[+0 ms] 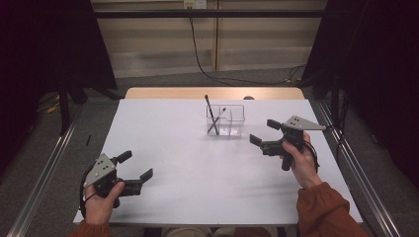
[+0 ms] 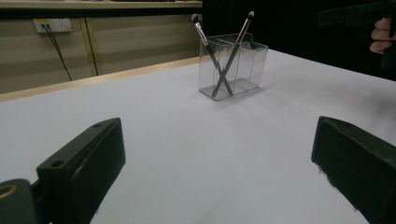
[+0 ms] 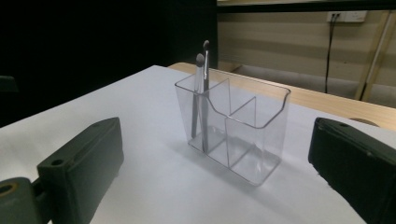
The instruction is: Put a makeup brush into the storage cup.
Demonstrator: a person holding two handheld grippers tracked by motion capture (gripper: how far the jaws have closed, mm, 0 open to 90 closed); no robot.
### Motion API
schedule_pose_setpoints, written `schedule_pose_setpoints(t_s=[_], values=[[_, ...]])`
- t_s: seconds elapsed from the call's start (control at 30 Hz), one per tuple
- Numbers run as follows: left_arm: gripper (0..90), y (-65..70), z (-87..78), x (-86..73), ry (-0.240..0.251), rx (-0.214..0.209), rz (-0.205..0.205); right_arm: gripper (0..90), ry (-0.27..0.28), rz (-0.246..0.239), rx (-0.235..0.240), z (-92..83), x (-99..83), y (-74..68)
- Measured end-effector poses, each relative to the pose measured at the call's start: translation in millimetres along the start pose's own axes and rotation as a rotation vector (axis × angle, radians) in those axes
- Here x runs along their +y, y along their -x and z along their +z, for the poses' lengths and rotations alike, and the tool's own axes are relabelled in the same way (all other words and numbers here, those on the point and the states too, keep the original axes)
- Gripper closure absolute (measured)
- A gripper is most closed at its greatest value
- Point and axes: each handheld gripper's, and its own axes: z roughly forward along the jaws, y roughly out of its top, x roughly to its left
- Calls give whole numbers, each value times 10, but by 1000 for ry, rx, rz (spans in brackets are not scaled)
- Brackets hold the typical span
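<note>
Clear plastic holder (image 3: 232, 130) just ahead of my right gripper (image 1: 264, 133), jaws spread, empty | two brushes (image 3: 201, 93) upright-tilted in its far-left compartment | left gripper (image 1: 133, 165) released, well apart

light: dim room, white table (image 1: 197, 163) glowing brightest | shadows: soft, pooling under right gripper (image 1: 264, 132) and beside clear organizer (image 3: 233, 135) | focus: near jaws blurring in both gripper views | surround: falling into black | noise: grainy.

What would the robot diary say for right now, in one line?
left tool open, empty | right tool open, empty, beside clear holder | two brushes standing in holder | table
</note>
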Motion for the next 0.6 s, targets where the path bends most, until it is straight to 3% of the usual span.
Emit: schedule_pose_setpoints(t_s=[0.43,0.6], values=[[29,13,-20,-1,-1,12,2,22,6,-5,-50,-308,-95,23],[29,19,-26,-5,-1,6,1,18,-22,-8,-58,-402,-214,9]])
